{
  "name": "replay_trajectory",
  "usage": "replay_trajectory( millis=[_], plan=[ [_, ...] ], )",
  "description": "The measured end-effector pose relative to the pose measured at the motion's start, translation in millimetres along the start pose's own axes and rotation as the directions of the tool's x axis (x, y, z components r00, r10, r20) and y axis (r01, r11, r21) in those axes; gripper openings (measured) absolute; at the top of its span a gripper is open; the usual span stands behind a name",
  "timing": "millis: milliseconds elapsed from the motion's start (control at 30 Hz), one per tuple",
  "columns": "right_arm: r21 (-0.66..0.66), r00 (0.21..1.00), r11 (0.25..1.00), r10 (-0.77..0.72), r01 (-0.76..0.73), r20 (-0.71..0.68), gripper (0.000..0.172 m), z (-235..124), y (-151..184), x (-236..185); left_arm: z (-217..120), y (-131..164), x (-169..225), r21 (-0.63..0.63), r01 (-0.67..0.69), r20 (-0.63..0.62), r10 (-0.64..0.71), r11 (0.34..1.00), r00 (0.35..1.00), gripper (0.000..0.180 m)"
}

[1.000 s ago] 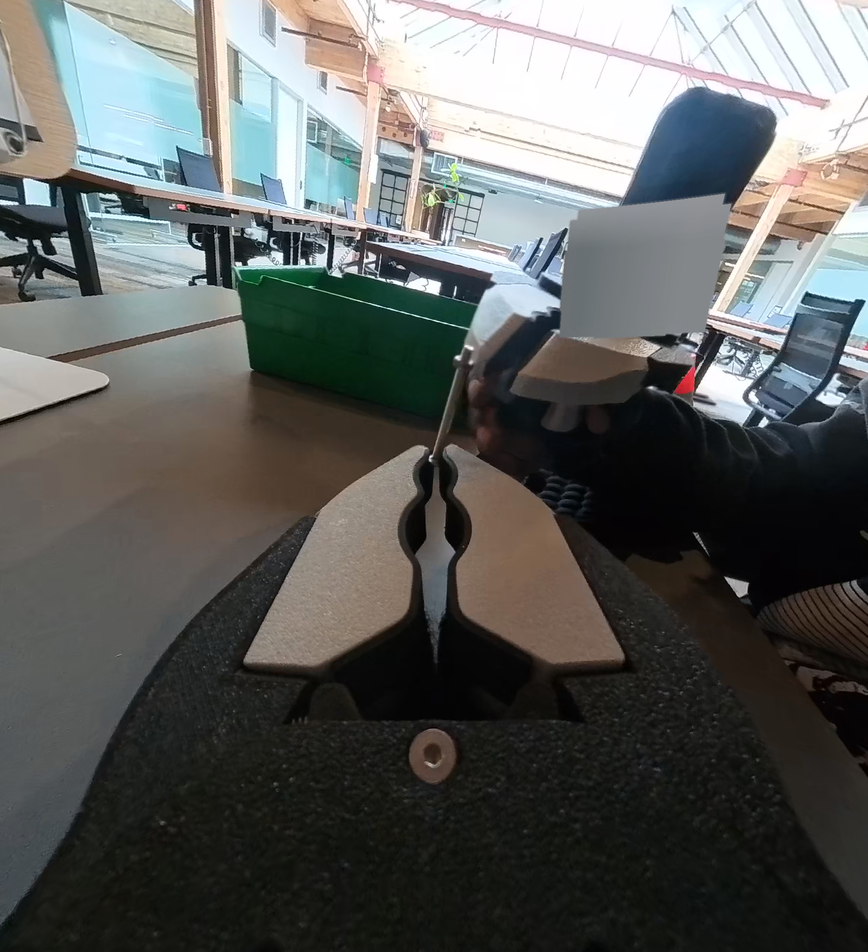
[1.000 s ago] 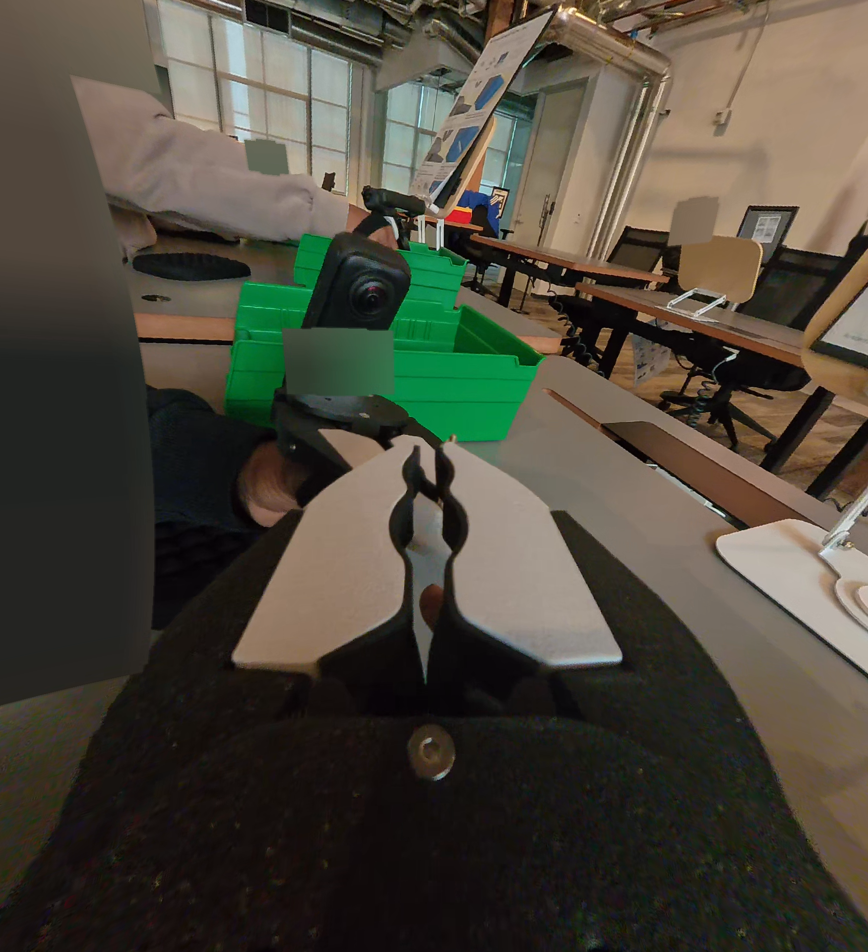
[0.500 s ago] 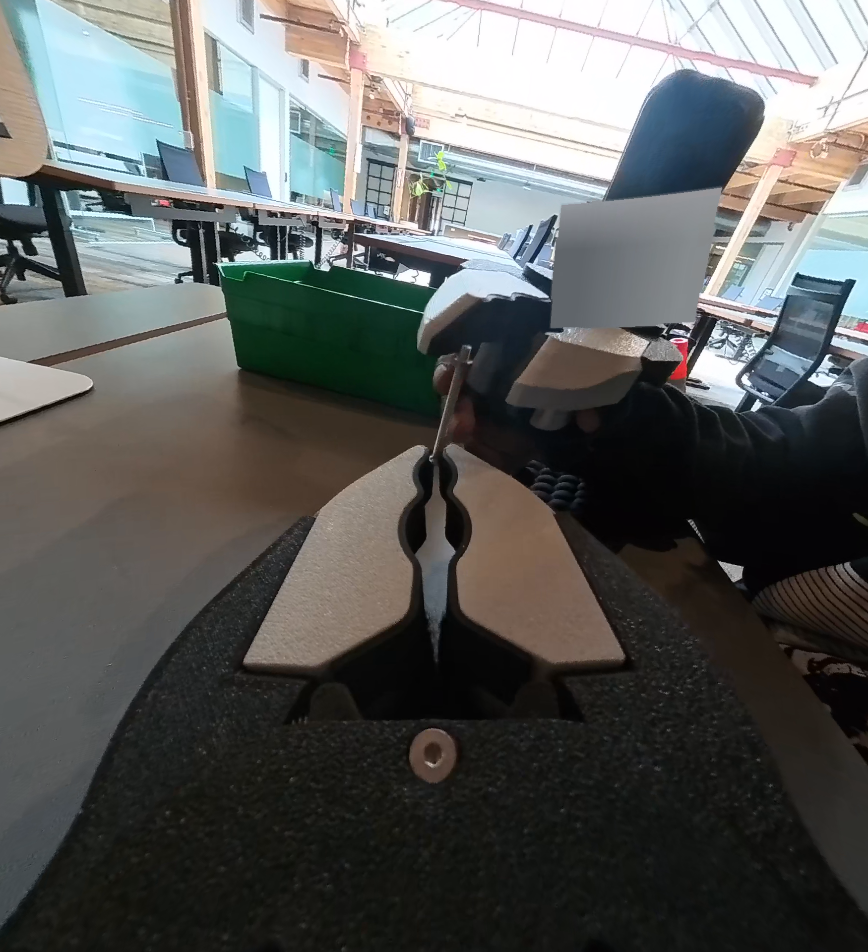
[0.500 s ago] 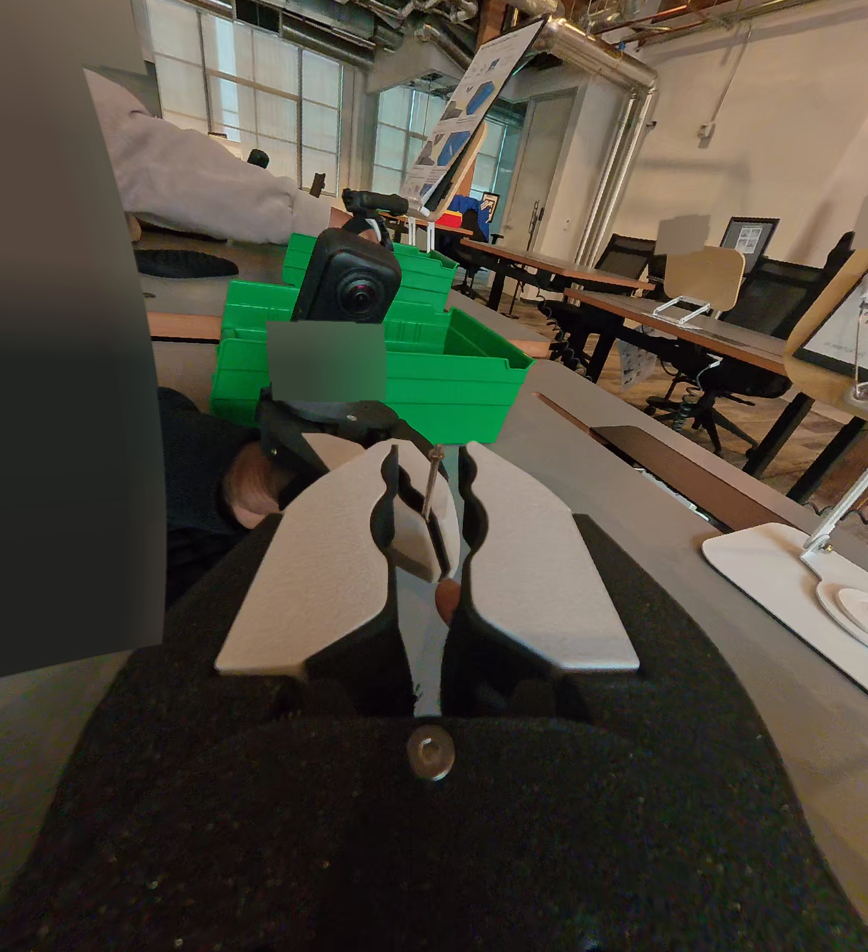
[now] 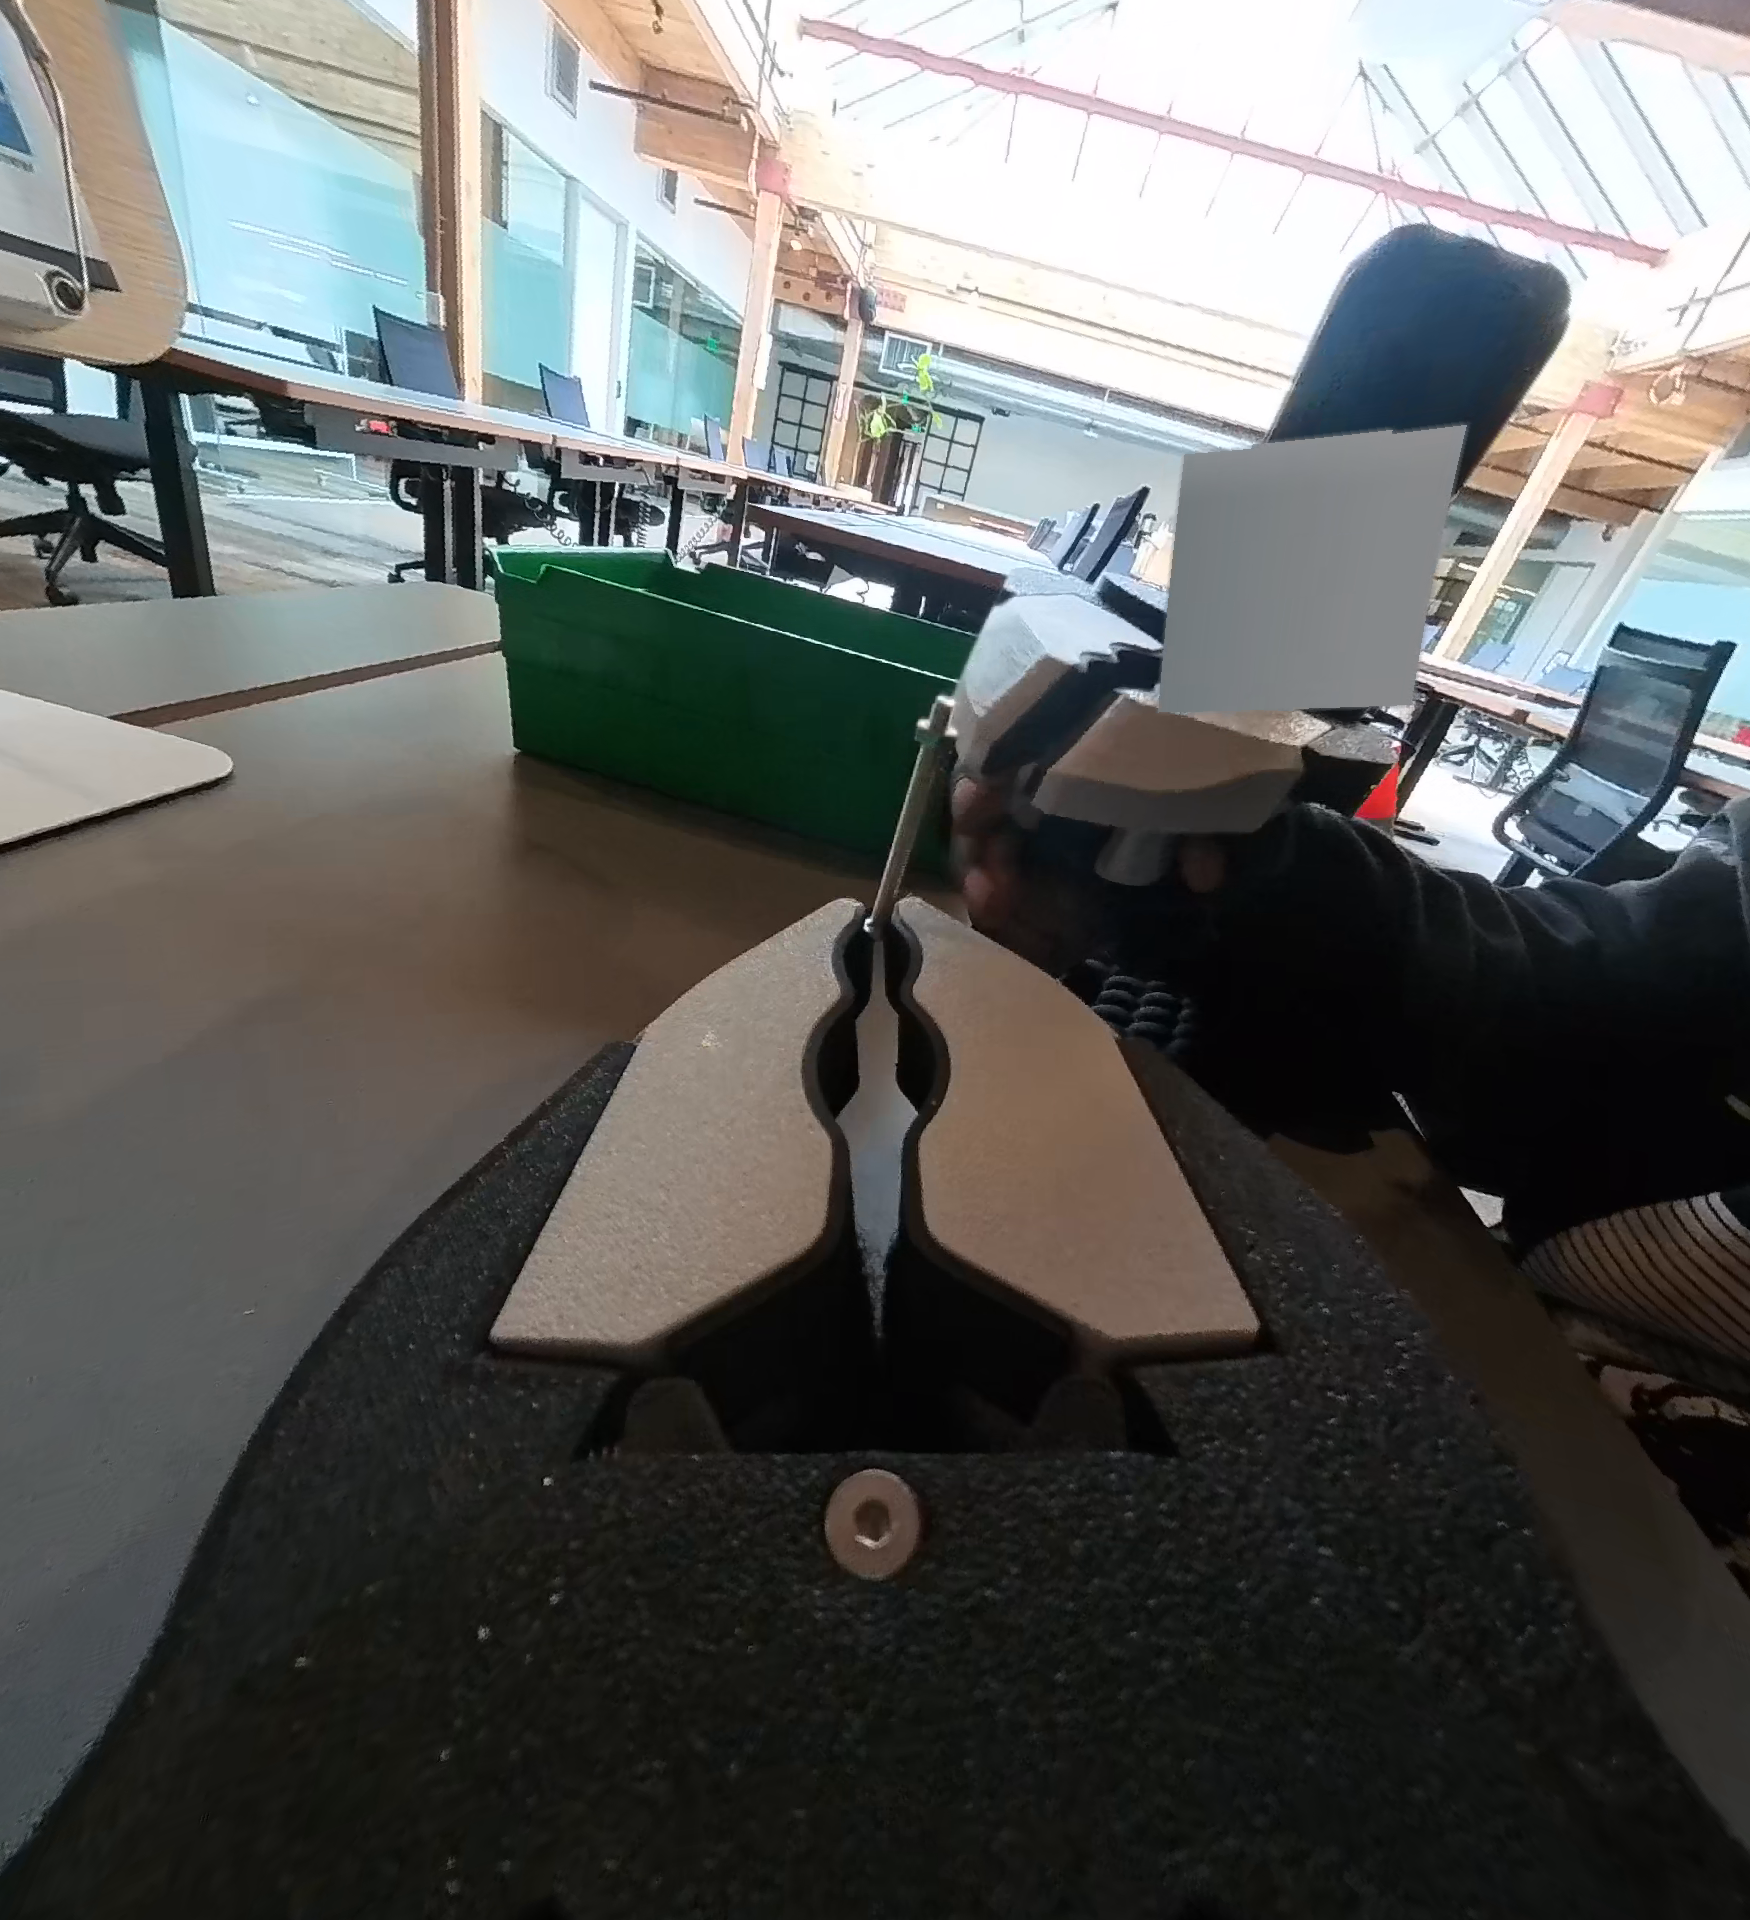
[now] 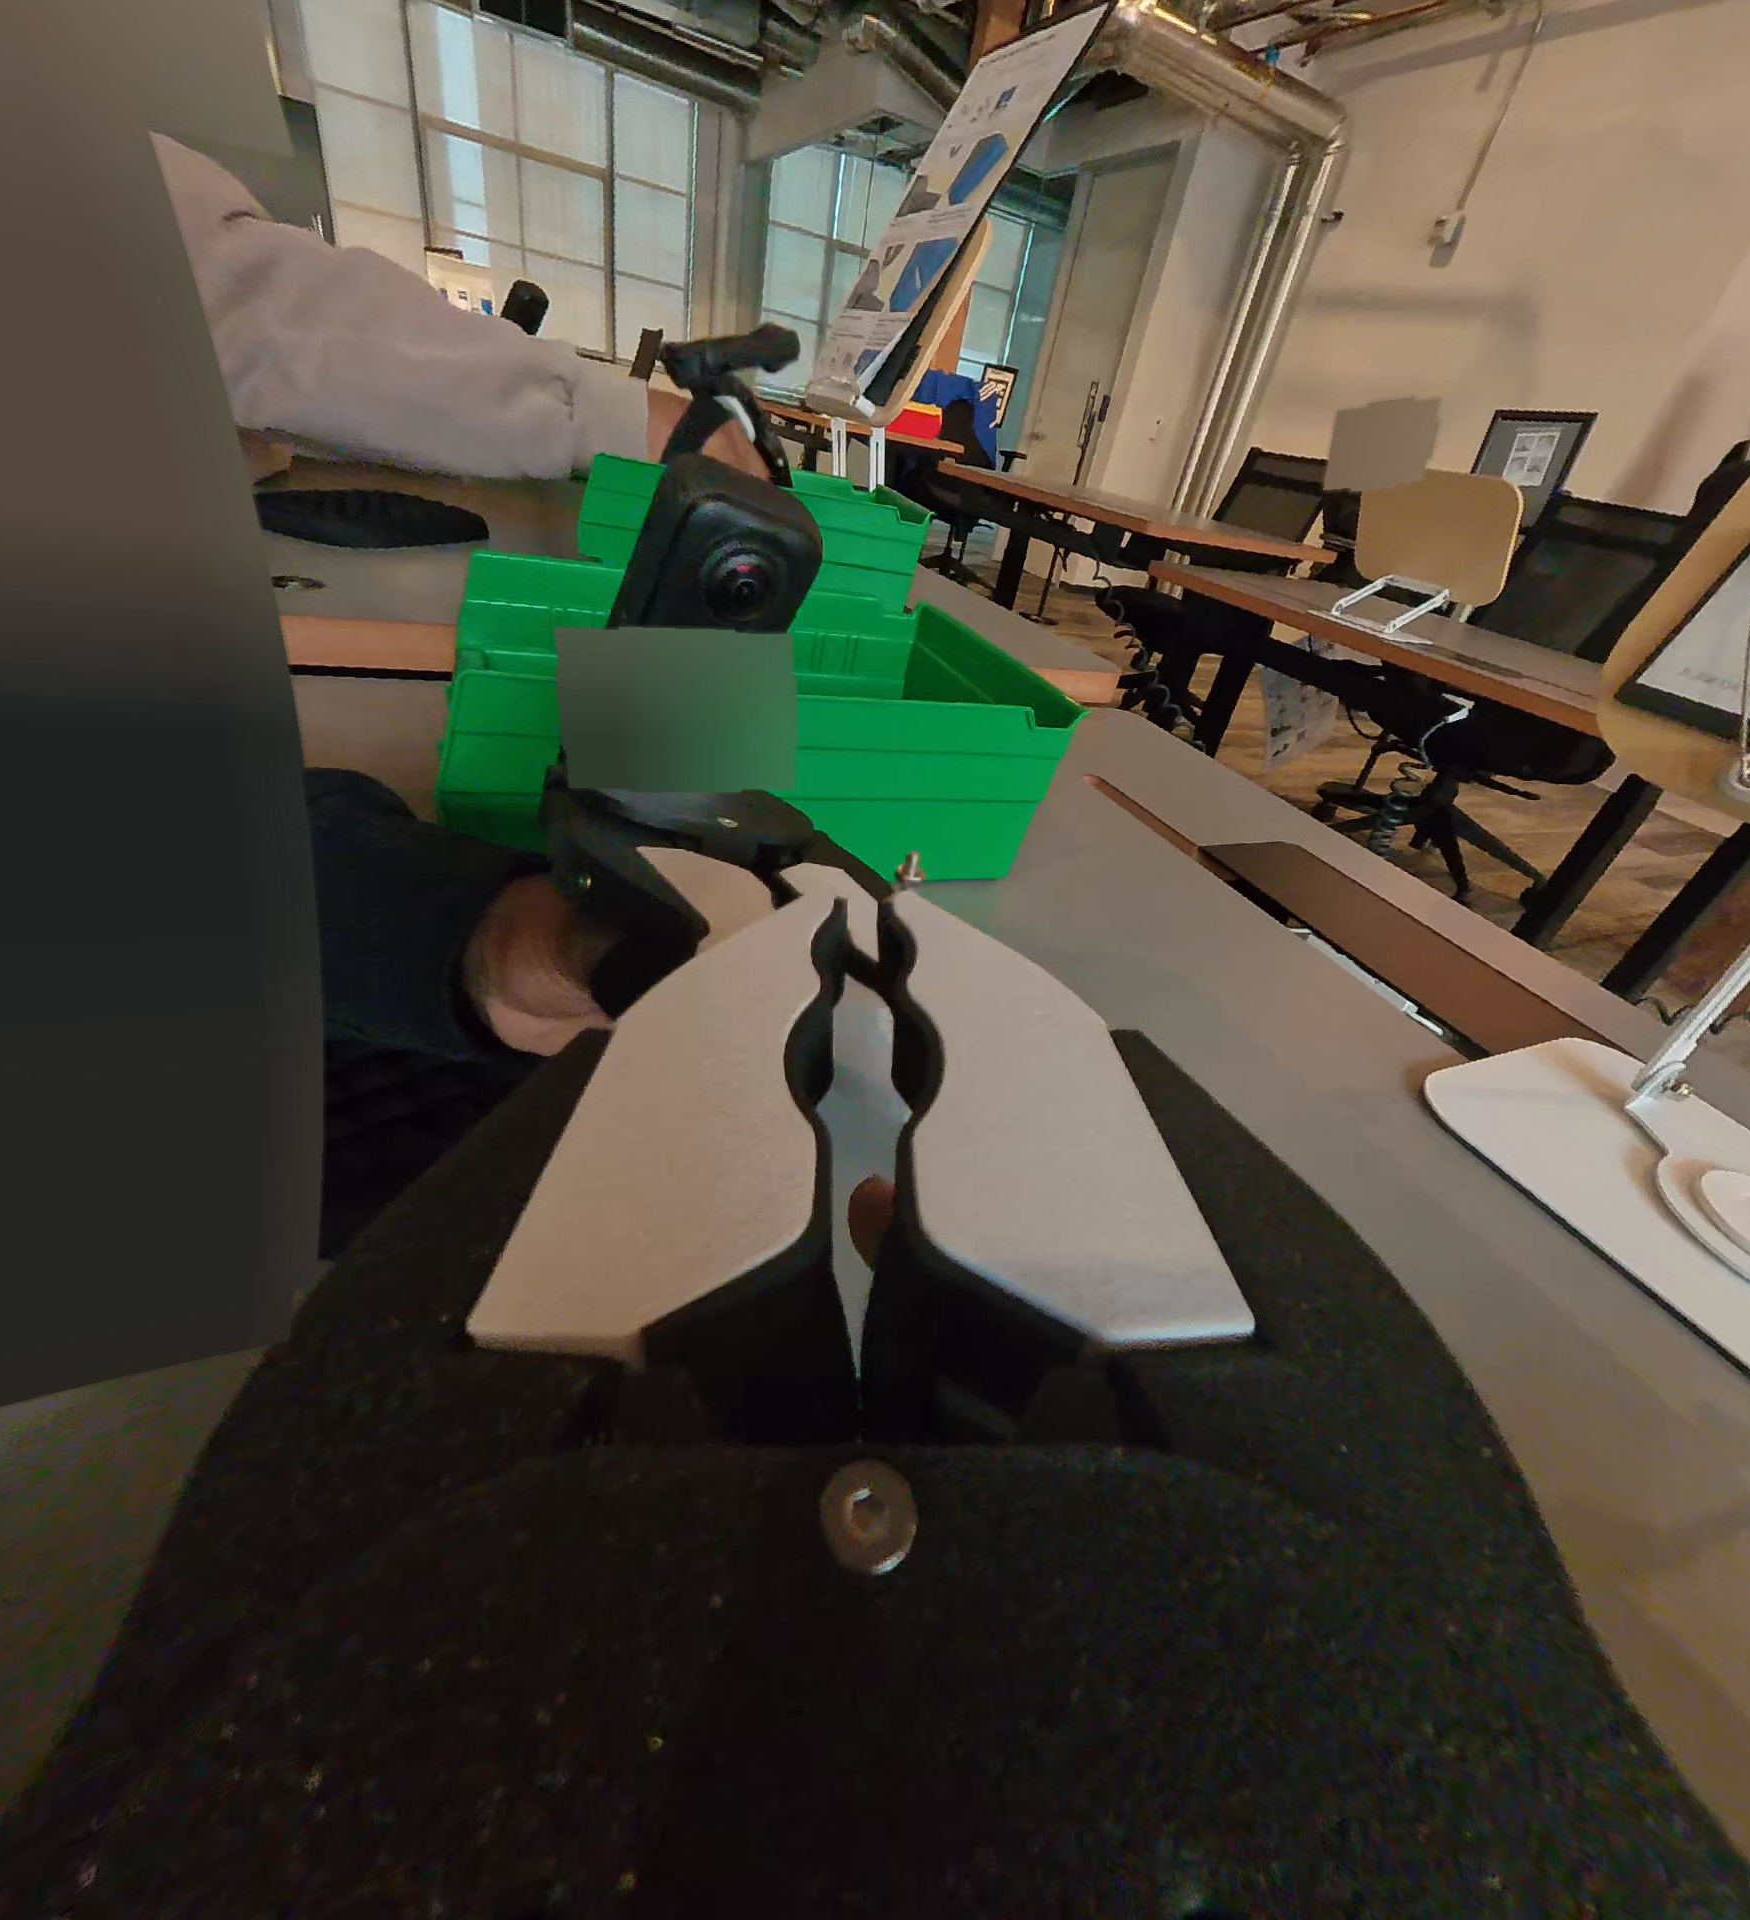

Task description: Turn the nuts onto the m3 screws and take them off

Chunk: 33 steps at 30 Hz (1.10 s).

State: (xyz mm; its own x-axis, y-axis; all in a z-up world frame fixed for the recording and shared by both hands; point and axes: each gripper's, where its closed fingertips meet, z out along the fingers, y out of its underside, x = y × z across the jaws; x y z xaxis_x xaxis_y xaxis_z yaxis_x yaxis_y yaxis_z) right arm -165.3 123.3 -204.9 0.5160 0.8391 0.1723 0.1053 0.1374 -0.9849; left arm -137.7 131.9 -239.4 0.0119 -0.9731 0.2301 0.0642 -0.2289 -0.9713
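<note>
Left wrist view shows one screw (image 5: 910, 821) pinched at its tip by the left gripper (image 5: 881, 928), one nut (image 5: 937, 720) near its top. Right gripper (image 5: 996, 748) stands beside the nut, its fingers narrow; whether they grip I cannot tell. Three green bins (image 6: 912, 769), no readable writing.

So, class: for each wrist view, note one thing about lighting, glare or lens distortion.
Left wrist view: the skylight roof is blown out white, and the thin silver metal screw stays sharp. Right wrist view: softer indoor light, even on the bright green plastic bin, with the wide lens bowing the grey tabletop at the edges.
</note>
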Motion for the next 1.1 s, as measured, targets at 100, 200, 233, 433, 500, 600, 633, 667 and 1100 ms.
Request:
replay_trajectory(
  millis=[100, 200, 233, 433, 500, 600, 633, 667, 1100],
  plan=[
    [0.007, 1.0, 1.0, -0.003, 0.003, -0.012, 0.007, 0.5, -0.5, 1.8, 1.2, 1.7, 2.3, -0.014, -0.012, -0.009, 0.012, 1.0, 1.0, 0.001],
    [0.018, 1.0, 1.0, -0.016, 0.017, -0.026, 0.015, 0.8, -1.4, 3.6, 1.7, 2.4, 3.8, -0.02, -0.019, -0.018, 0.019, 1.0, 1.0, 0.001],
    [0.018, 0.999, 1.0, -0.019, 0.02, -0.025, 0.017, 1.1, -1.3, 3.5, 2.0, 2.8, 4.4, -0.022, -0.022, -0.02, 0.021, 1.0, 1.0, 0.001],
    [0.013, 1.0, 1.0, -0.027, 0.027, -0.011, 0.019, 3.3, -0.4, 1.0, 3.6, 5.7, 8.3, -0.043, -0.041, -0.038, 0.04, 0.998, 0.998, 0.001],
    [0.009, 0.999, 1.0, -0.03, 0.03, -0.012, 0.018, 3.9, 0.4, 0.9, 3.8, 6.0, 8.6, -0.045, -0.043, -0.039, 0.041, 0.998, 0.998, 0.001],
    [0.003, 0.999, 1.0, -0.026, 0.026, -0.024, 0.007, 3.6, 0.6, 3.2, 2.9, 4.8, 5.9, -0.036, -0.029, -0.025, 0.028, 0.999, 0.999, 0.001],
    [0.002, 0.999, 1.0, -0.023, 0.023, -0.028, 0.005, 3.0, 0.5, 4.0, 2.3, 3.8, 4.3, -0.029, -0.021, -0.018, 0.021, 0.999, 1.0, 0.001],
    [0.0, 1.0, 1.0, -0.019, 0.019, -0.025, 0.004, 2.5, 0.6, 3.9, 1.2, 2.5, 2.4, -0.018, -0.011, -0.01, 0.01, 1.0, 1.0, 0.001],
    [0.012, 0.999, 1.0, -0.026, 0.026, -0.032, 0.015, 0.6, -0.7, 4.7, 0.7, 2.1, 3.7, -0.015, -0.012, -0.018, 0.012, 1.0, 1.0, 0.001]
  ],
)
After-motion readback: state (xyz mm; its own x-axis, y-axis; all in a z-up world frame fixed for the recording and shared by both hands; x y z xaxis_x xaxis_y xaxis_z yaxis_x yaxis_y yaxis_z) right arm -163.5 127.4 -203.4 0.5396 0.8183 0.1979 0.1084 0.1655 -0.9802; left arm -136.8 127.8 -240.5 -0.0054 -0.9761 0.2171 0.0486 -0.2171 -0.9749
